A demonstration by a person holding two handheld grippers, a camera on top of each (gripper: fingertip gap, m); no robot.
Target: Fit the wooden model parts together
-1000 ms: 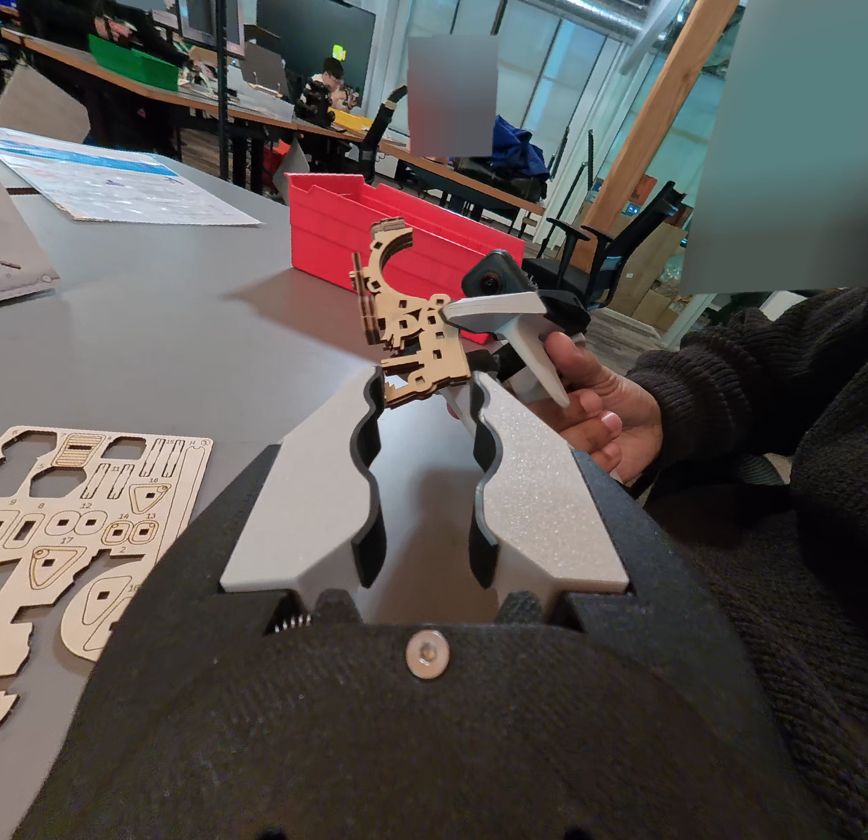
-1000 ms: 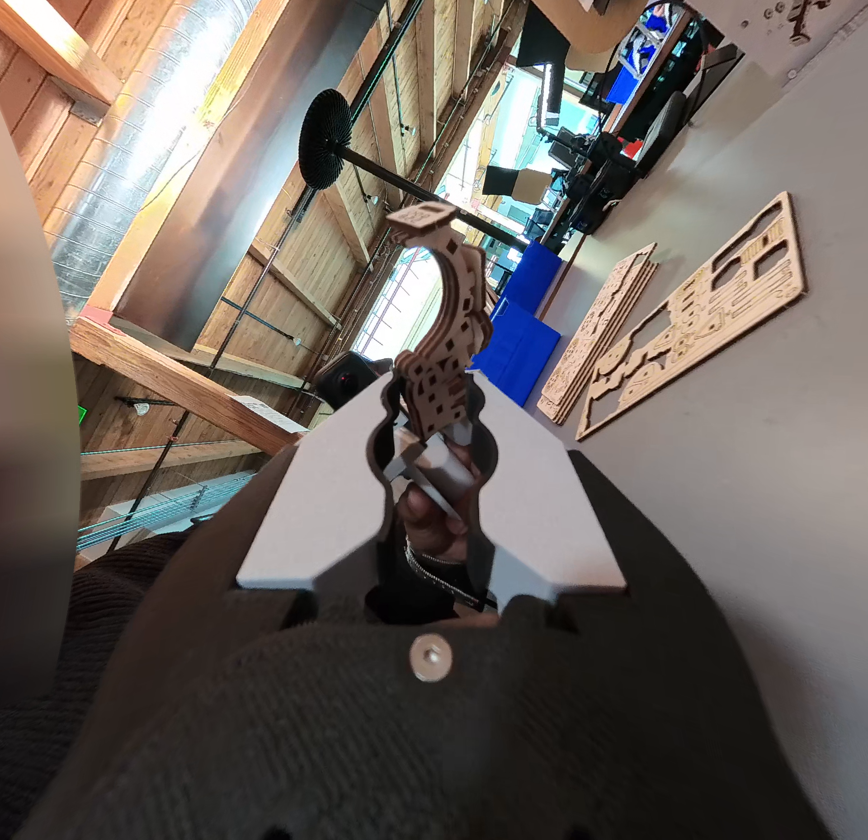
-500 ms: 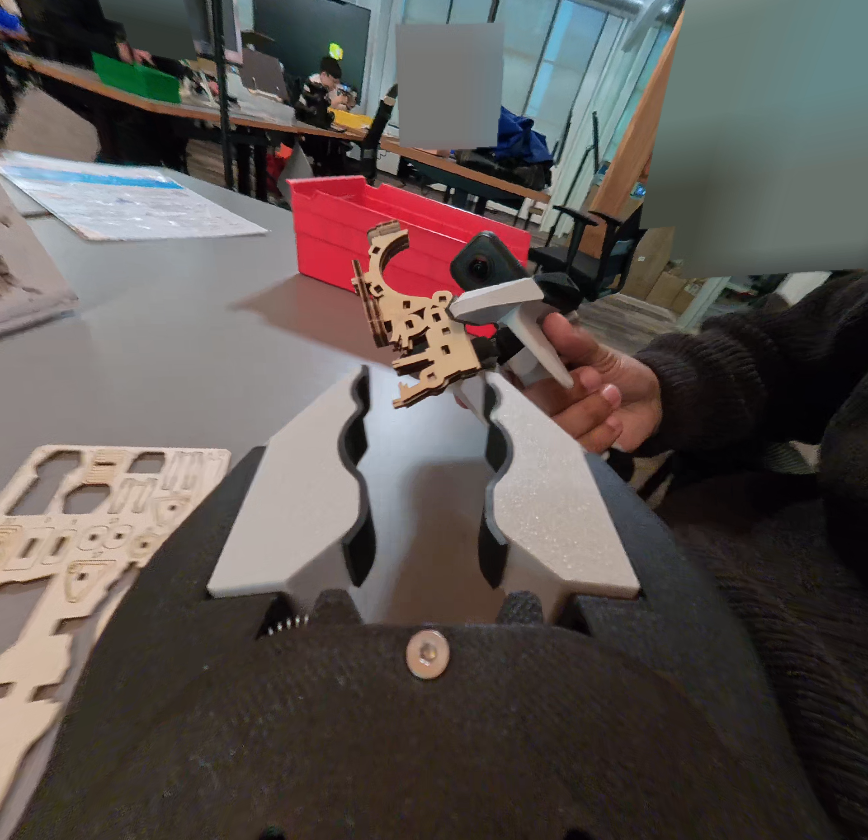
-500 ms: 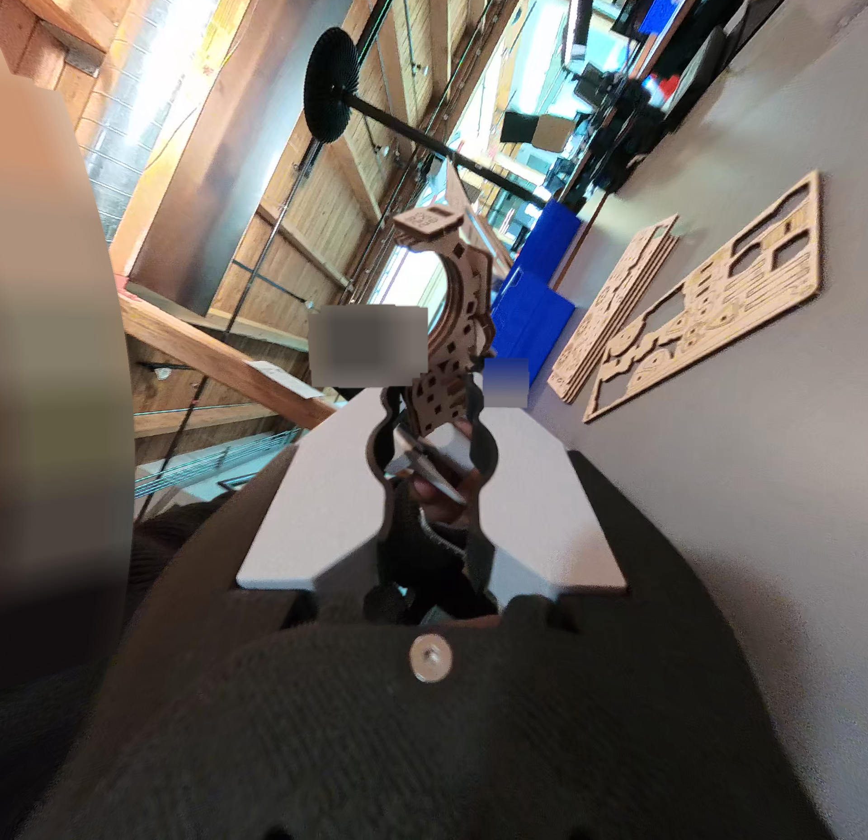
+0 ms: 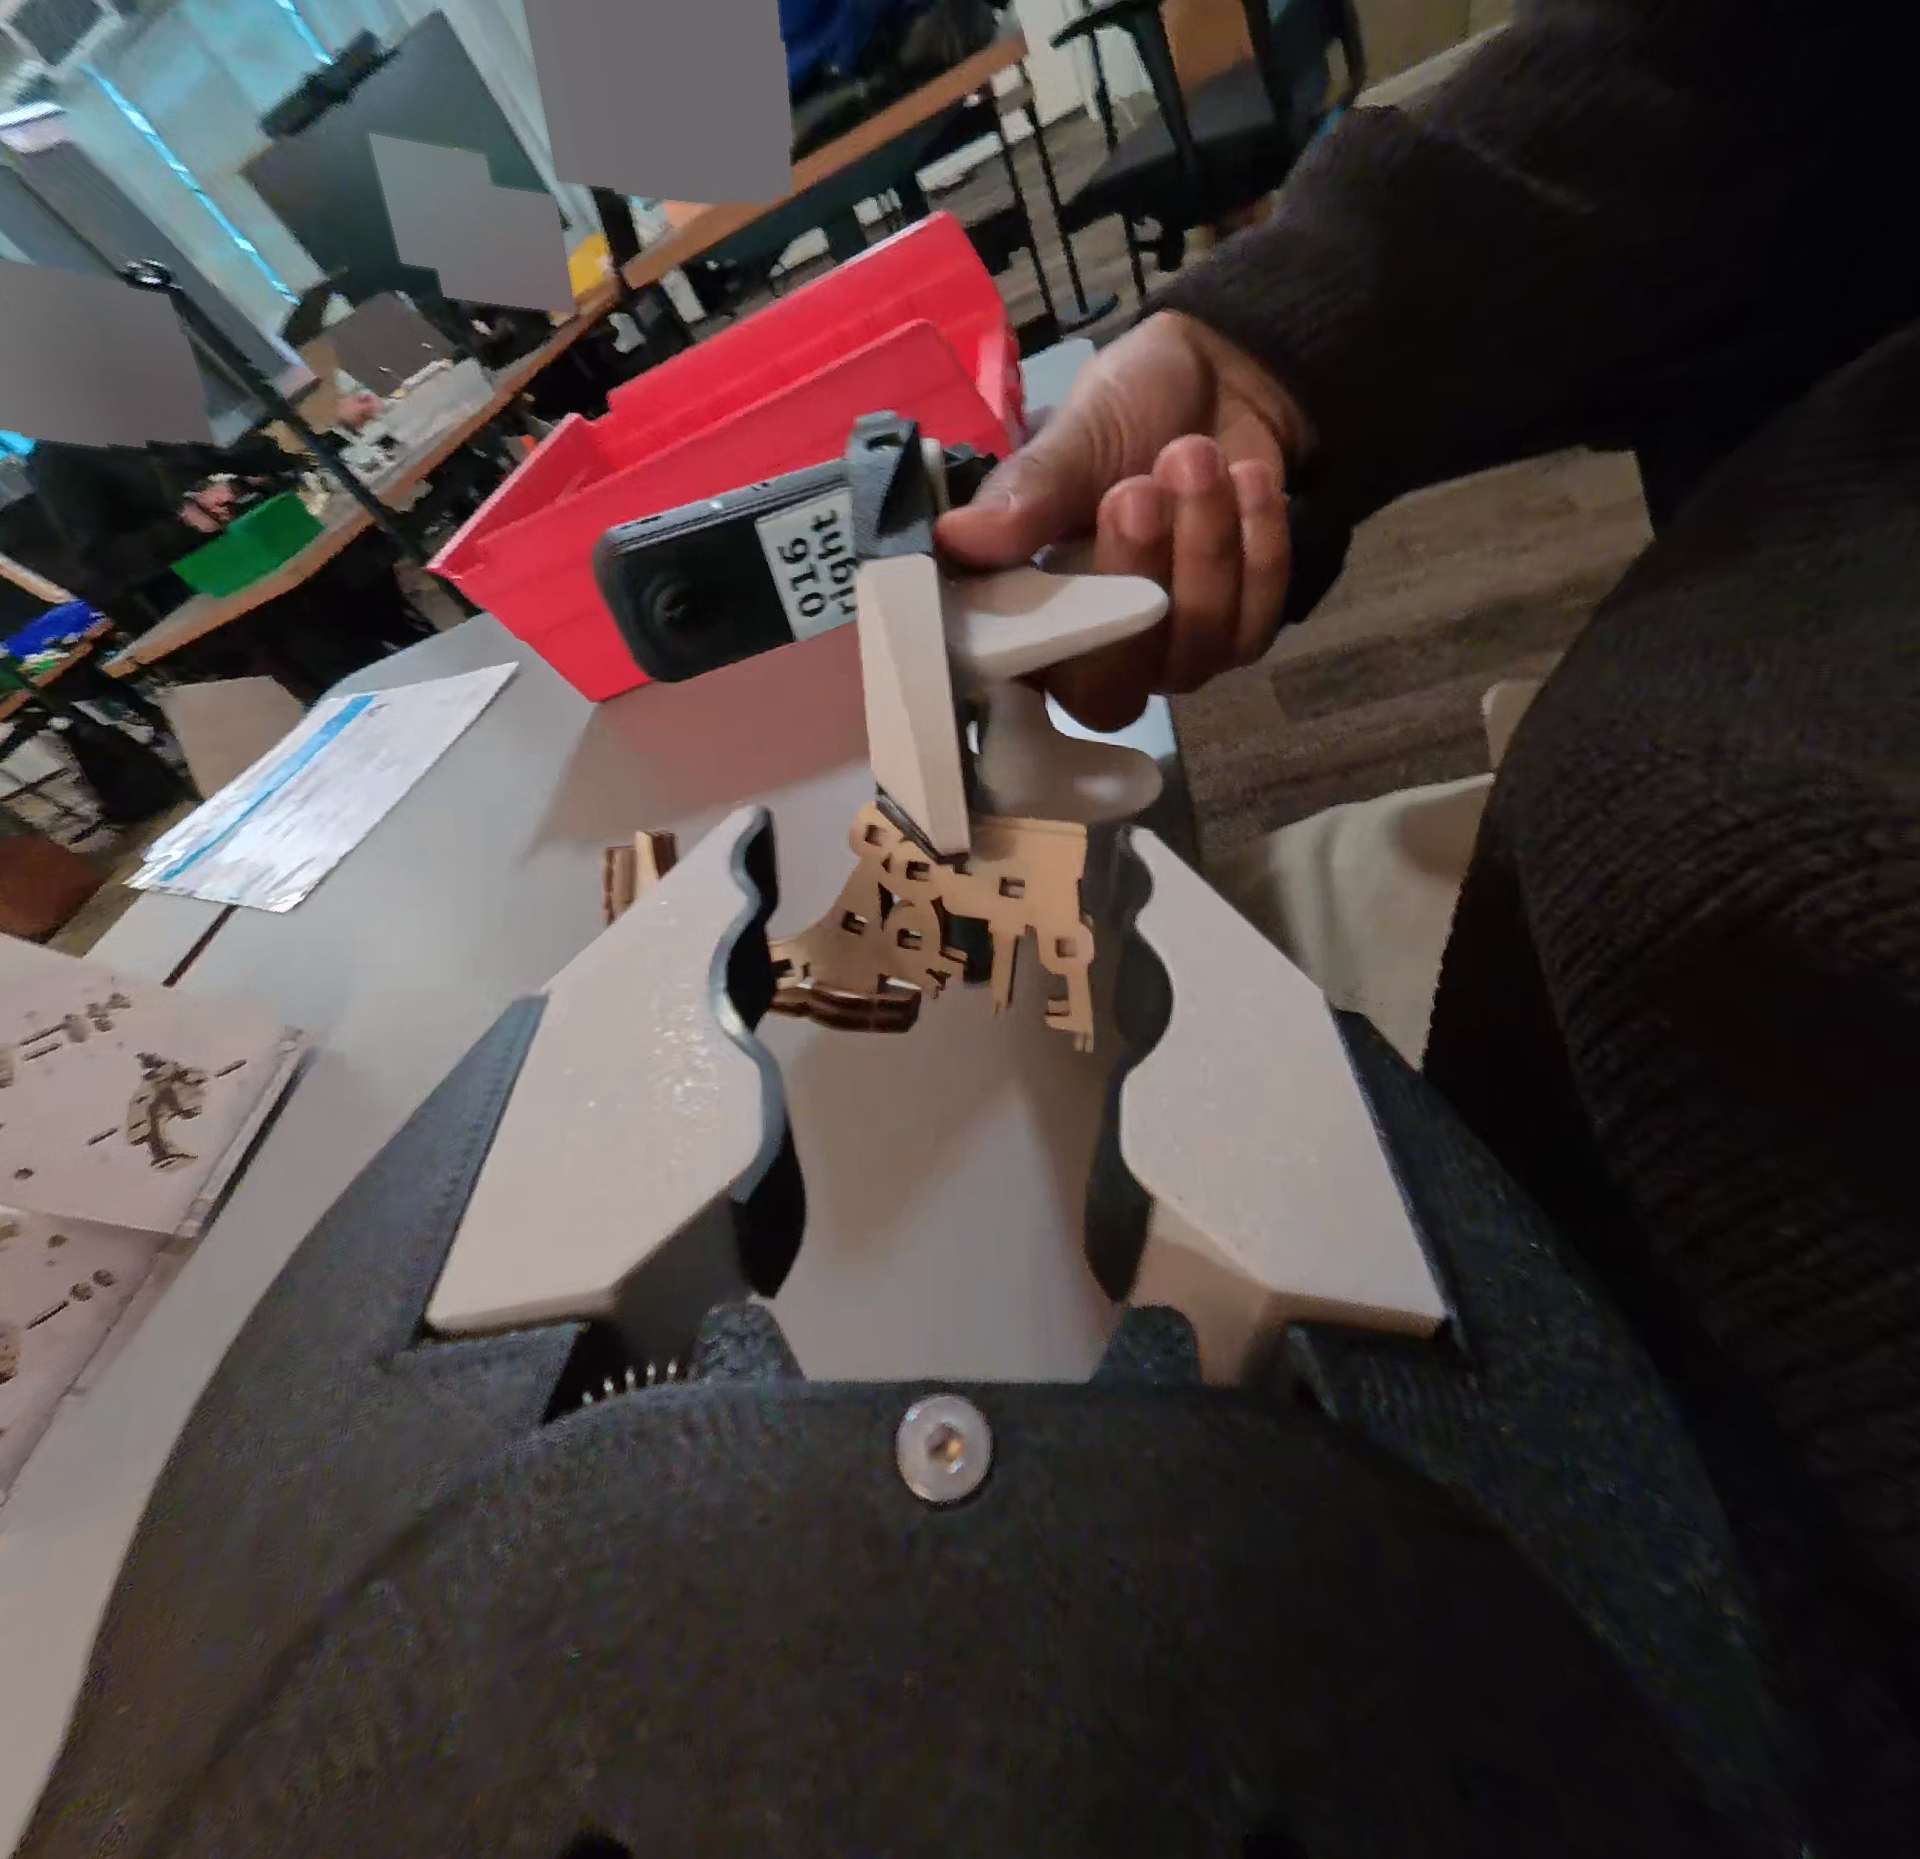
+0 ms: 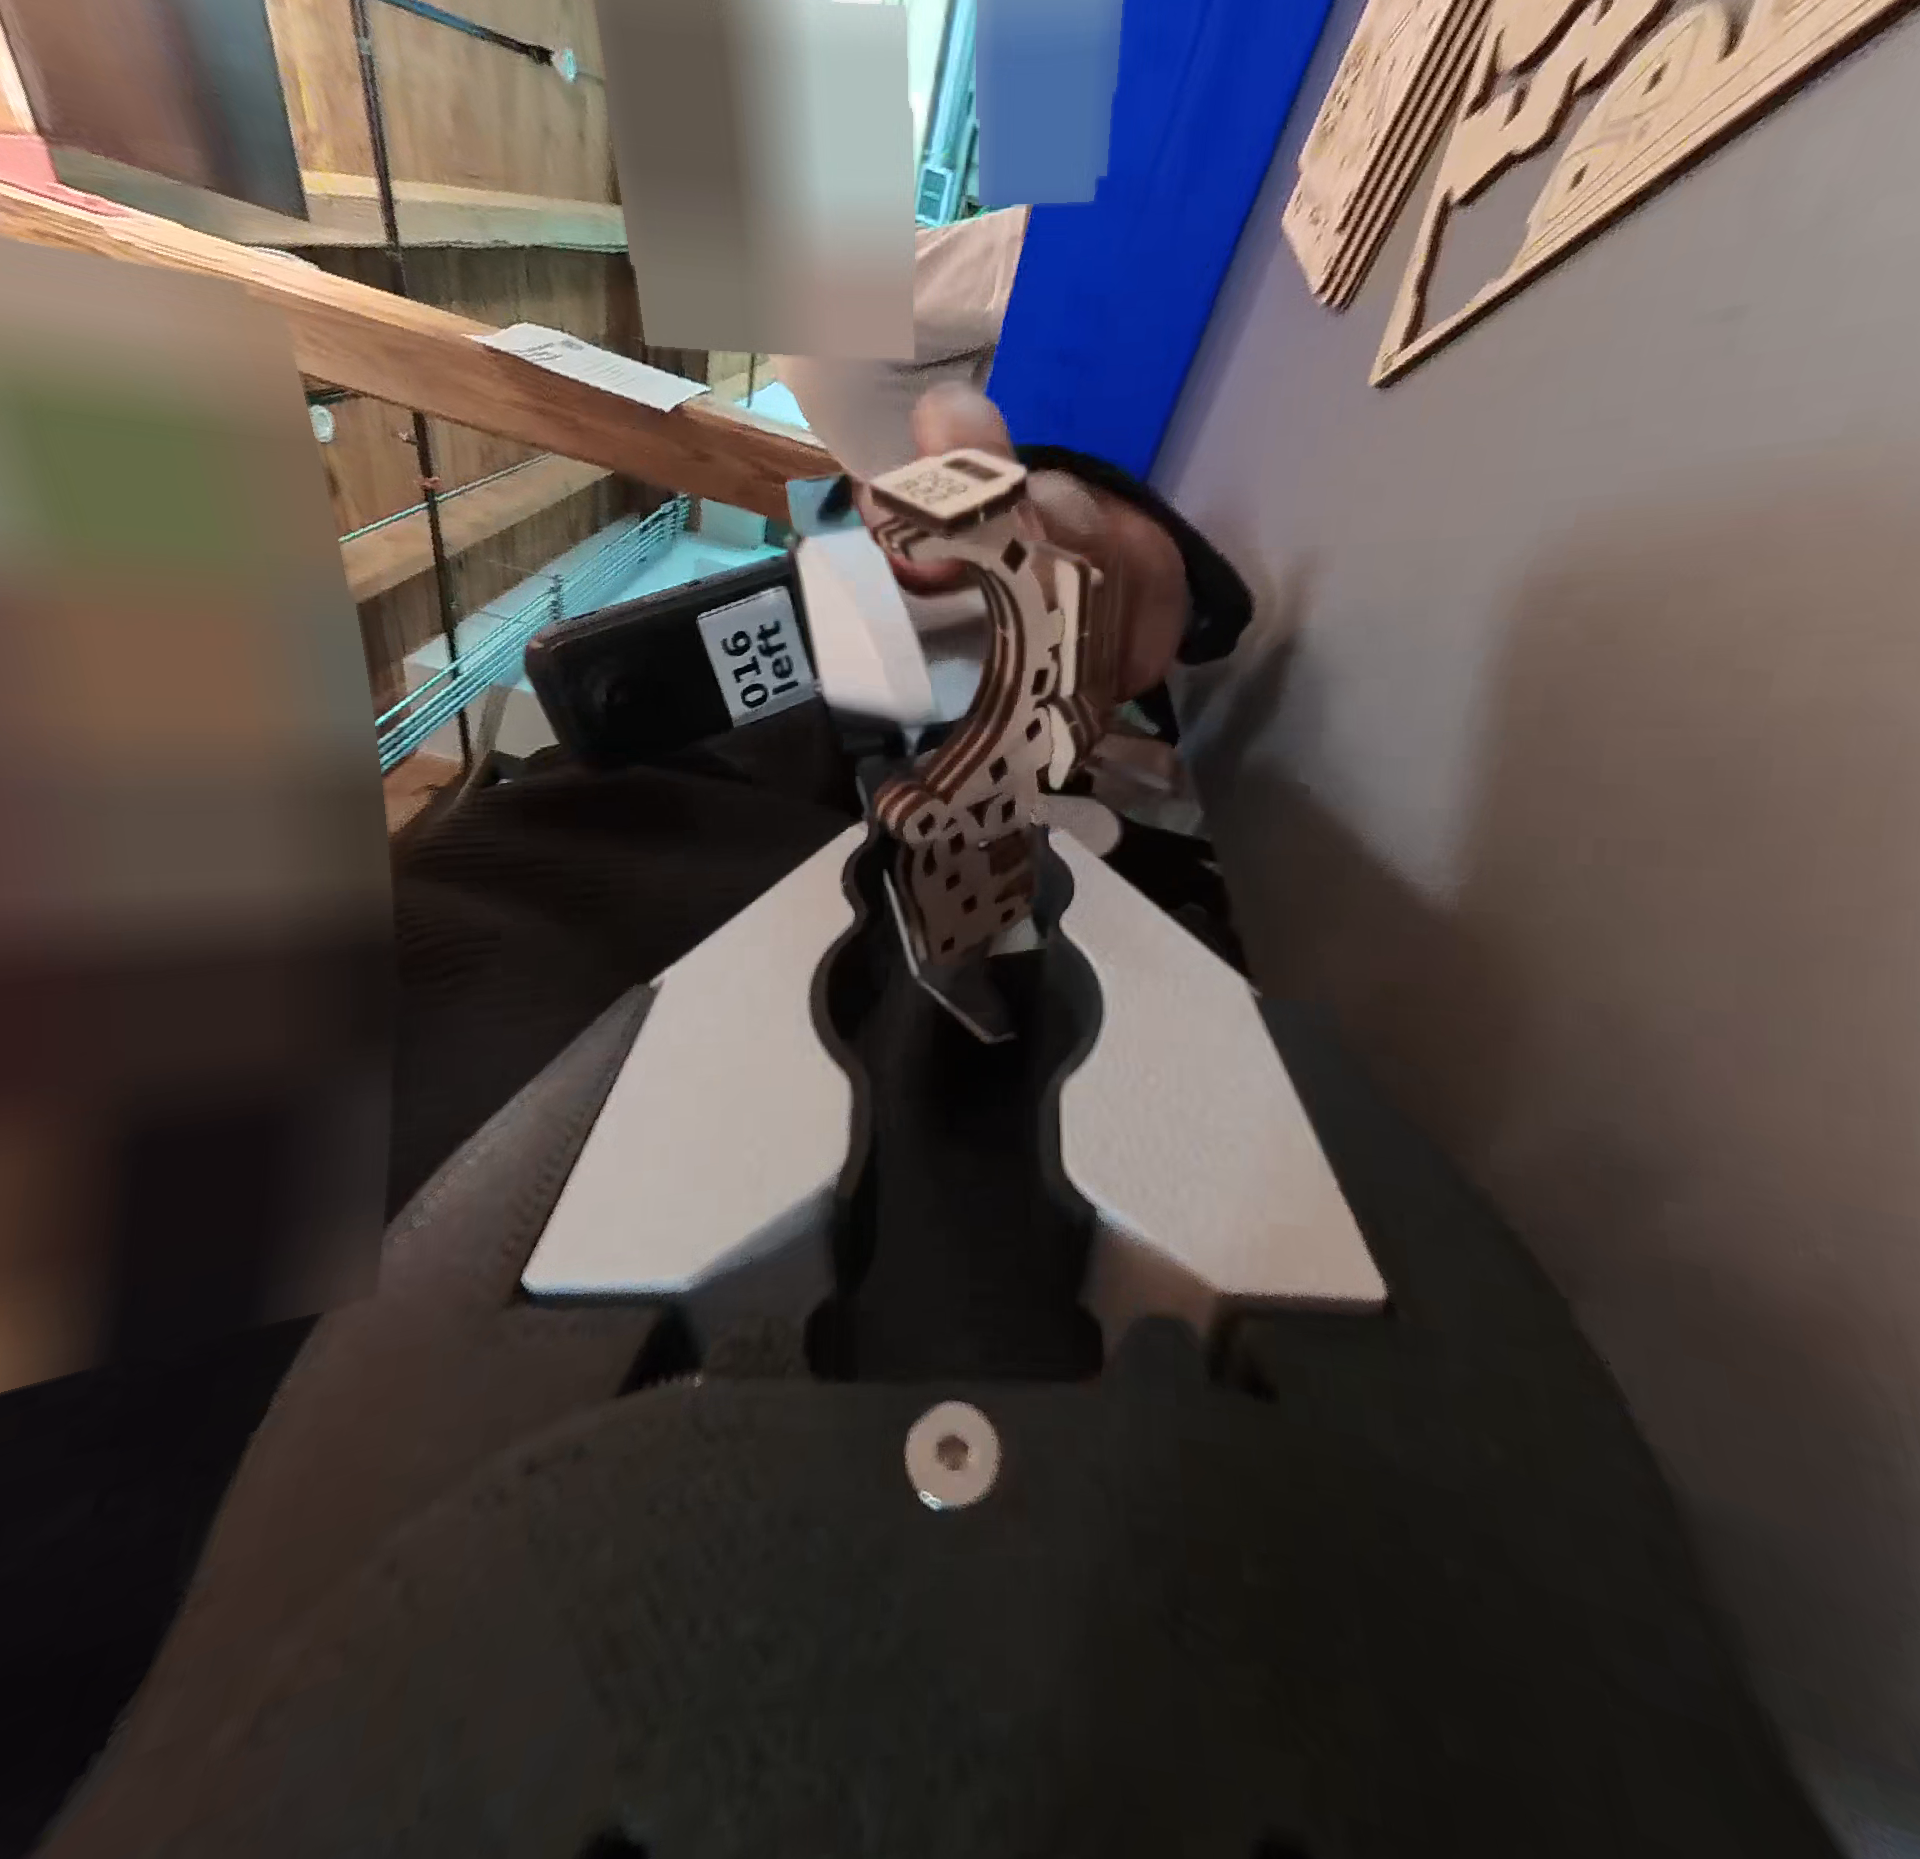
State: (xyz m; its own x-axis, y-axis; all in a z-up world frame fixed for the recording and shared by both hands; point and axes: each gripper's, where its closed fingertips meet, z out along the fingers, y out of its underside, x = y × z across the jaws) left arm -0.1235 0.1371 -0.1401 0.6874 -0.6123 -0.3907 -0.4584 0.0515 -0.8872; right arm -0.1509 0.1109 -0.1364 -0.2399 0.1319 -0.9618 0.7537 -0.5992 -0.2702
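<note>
Over a grey table (image 5: 416,936) in an open workshop, right tongs (image 6: 961,900) grip the wooden model (image 6: 987,729); left tongs (image 5: 945,936) gape empty.

Hand-held gripper (image 5: 940,936): pale grey wavy fingers, textured black body, one silver screw.

Both wrist cameras face each other at close range — sharing the wooden model (image 5: 935,936) (image 6: 977,770) between them.
</note>
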